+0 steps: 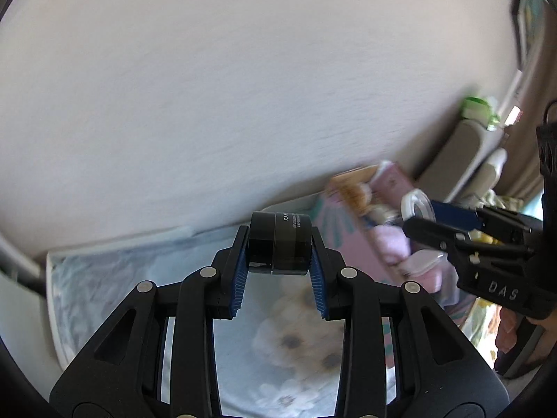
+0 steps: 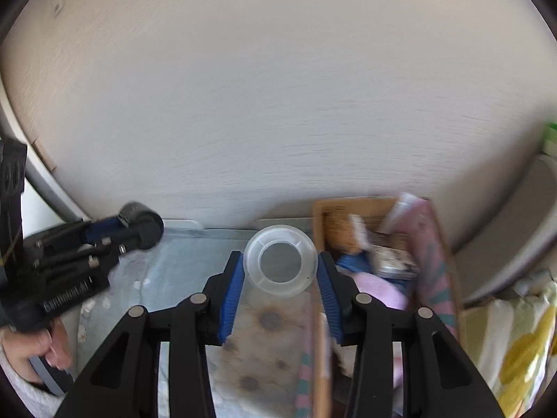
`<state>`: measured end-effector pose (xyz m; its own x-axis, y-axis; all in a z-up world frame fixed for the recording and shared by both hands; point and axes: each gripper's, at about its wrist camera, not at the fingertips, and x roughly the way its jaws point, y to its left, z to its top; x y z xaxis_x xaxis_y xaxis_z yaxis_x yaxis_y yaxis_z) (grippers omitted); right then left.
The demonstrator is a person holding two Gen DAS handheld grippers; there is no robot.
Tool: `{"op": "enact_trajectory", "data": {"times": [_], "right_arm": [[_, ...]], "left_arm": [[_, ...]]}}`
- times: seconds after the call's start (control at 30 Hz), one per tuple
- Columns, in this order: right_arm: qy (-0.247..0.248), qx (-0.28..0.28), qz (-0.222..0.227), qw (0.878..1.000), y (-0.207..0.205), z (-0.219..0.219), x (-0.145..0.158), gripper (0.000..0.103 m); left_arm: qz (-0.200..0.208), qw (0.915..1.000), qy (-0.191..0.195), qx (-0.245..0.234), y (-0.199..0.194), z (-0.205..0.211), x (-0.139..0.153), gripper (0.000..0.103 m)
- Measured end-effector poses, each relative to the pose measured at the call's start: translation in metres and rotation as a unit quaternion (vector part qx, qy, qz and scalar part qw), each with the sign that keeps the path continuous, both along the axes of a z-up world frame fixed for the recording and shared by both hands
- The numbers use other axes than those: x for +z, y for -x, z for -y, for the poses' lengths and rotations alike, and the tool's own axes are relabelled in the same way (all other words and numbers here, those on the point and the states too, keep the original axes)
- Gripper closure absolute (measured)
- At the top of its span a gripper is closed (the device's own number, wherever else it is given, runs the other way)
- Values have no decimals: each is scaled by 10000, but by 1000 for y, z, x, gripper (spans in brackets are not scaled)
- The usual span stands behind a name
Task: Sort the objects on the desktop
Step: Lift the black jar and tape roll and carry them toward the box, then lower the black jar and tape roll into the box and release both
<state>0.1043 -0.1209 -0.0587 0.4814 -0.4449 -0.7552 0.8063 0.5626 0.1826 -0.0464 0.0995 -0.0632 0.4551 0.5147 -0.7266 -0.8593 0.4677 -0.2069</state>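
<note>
Pale, faintly textured wall [image 1: 209, 104] filled most of what could be seen from either side, and below it lay the surface [image 1: 139, 278], covered in a light blue cloth printed with white flowers. At the cloth's right end stood an open cardboard box [image 2: 348, 209], lined or draped with pink patterned fabric and crowded with small items too blurred to name. Beyond it a grey chair back [image 1: 449, 160] leaned near the wall, with something green and white [image 1: 477, 108] on top of it.

Both tools were held up above the cloth, side by side and pointed toward the wall. The left tool [image 1: 279, 244] had its blue pads pressed against the two flat ends of a black cosmetic jar [image 1: 280, 244], which lay on its side between them, white lettering facing up. A hand [image 2: 45, 348] gripped that tool's handle from below, seen at the left edge of the right wrist view.

The right tool [image 2: 280, 261] was closed to about the same width around a clear plastic cup [image 2: 281, 261], its open mouth turned toward the camera, rim caught between the pads, just left of the box.
</note>
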Motion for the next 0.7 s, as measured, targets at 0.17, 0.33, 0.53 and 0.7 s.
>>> {"op": "enact_trajectory", "data": {"times": [0.17,0.33,0.53,0.7], "right_arm": [[85,-351,-333,9988,45,-1,-6,64],[-122,-647,-376,9971,72,-7,-25,64],[-327,-847,-368,9952,96,-14,-47,64],[-448,-928,-288,9943,112,-17,-57,64]], "left_arm": [[44,9985,-85,-535,-44,-2,9,74],[-21,9946,-26,-1041,-97,-3,3,74],[-187,9870,62,-1596,-152,2,-8,74],[-264,9819,175,-1868,-196,-1,-24,74]]}}
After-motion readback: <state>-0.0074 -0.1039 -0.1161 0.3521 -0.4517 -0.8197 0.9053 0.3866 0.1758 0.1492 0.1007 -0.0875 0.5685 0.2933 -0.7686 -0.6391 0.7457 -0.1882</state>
